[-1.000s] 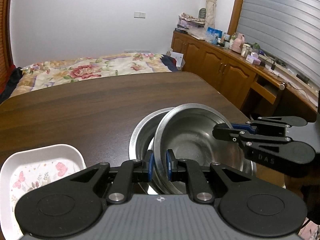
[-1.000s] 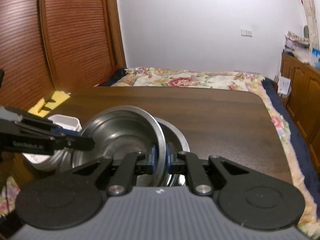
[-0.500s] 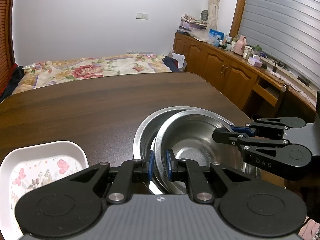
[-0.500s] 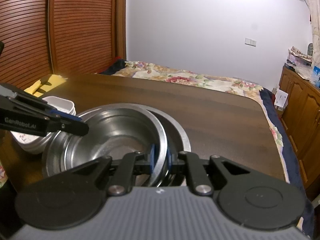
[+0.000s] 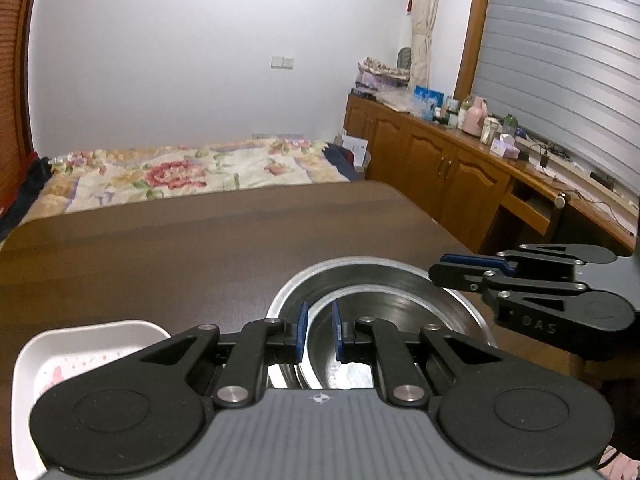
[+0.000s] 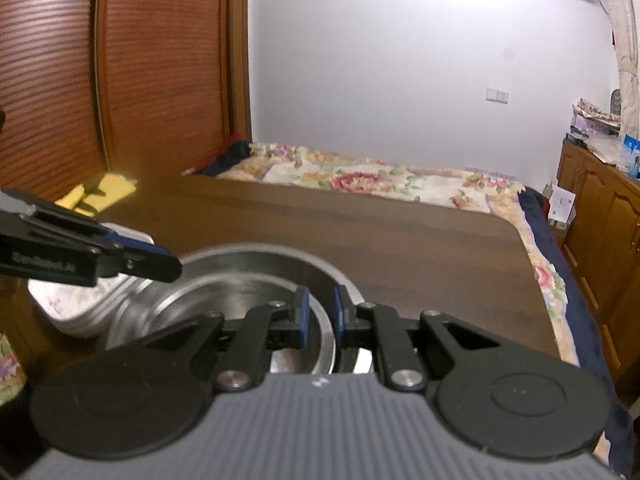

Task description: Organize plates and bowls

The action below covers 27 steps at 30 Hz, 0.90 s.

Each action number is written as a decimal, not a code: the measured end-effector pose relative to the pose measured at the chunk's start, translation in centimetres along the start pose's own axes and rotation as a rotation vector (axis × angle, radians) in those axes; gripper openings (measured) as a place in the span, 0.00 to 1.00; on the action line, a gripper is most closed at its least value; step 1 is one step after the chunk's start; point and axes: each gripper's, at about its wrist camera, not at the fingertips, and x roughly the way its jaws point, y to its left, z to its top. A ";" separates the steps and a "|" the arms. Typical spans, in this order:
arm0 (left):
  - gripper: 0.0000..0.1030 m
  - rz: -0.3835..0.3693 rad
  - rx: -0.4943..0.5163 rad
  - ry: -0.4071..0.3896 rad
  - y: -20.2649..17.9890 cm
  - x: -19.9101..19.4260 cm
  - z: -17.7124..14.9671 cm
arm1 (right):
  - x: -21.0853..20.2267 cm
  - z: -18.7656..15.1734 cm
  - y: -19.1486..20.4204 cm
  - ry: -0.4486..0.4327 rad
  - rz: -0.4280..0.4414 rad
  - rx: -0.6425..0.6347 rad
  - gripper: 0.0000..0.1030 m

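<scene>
Steel bowl (image 5: 384, 312) sits nested in a larger steel bowl (image 5: 360, 270) on the desk (image 5: 160, 264). Left hand-held gripper (image 5: 319, 330) and right hand-held gripper (image 6: 319, 314) each pinch opposite rims, jaws narrow. White floral dish (image 5: 92, 344) lies just beside.

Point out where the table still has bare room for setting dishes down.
Bare: the table from the steel bowls to its bed-side edge, and right of them. Crowded: the near edge, with the white floral dish, bowls and both grippers.

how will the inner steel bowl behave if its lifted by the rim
The inner bowl is thin, smooth metal, so it is probably light and stiff but may slip in a rim pinch. Nested in the outer bowl, it may scrape or drag that along.
</scene>
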 end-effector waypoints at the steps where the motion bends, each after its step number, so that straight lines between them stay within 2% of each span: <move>1: 0.14 0.004 0.003 -0.007 0.0 -0.1 0.0 | -0.3 0.1 0.0 -0.012 0.000 0.005 0.15; 2: 0.15 0.007 0.005 -0.016 -0.1 -0.2 0.0 | -0.6 0.2 0.0 -0.026 0.000 0.010 0.15; 5: 0.28 0.028 0.009 -0.041 -0.2 -0.5 -0.2 | -1.4 0.4 -0.1 -0.060 0.002 0.028 0.15; 8: 0.47 0.065 0.018 -0.069 -0.2 -0.7 -0.5 | -1.9 0.3 -0.2 -0.086 -0.003 0.039 0.15; 10: 0.66 0.089 0.025 -0.088 -0.1 -0.7 -0.7 | -2.1 0.0 -0.3 -0.095 -0.011 0.045 0.15; 13: 0.77 0.120 0.027 -0.101 -0.1 -0.5 -0.9 | -1.9 -0.5 -0.5 -0.093 -0.024 0.055 0.16; 14: 0.78 0.123 0.024 -0.102 0.0 -0.4 -1.1 | -1.8 -0.6 -0.5 -0.091 -0.027 0.058 0.18; 16: 0.83 0.125 0.024 -0.097 0.1 -0.1 -1.4 | -1.8 -1.1 -0.6 -0.095 -0.034 0.071 0.42; 18: 0.86 0.124 0.026 -0.095 0.1 0.1 -1.8 | -1.7 -1.5 -0.7 -0.097 -0.043 0.087 0.50; 20: 0.89 0.136 0.023 -0.102 0.2 0.1 -2.3 | -1.4 -1.9 -1.0 -0.090 -0.048 0.109 0.51; 21: 0.89 0.141 0.019 -0.105 0.2 0.2 -2.4 | -1.2 -2.1 -1.2 -0.086 -0.046 0.122 0.55; 24: 0.89 0.134 -0.002 -0.105 0.4 0.4 -3.0 | -0.9 -2.7 -1.3 -0.089 -0.044 0.137 0.75; 25: 0.89 0.129 -0.010 -0.103 0.5 0.5 -3.1 | -0.7 -2.9 -1.3 -0.096 -0.047 0.135 0.78; 27: 0.89 0.116 -0.026 -0.097 0.6 0.7 -3.4 | -0.5 -3.3 -1.2 -0.103 -0.053 0.124 0.78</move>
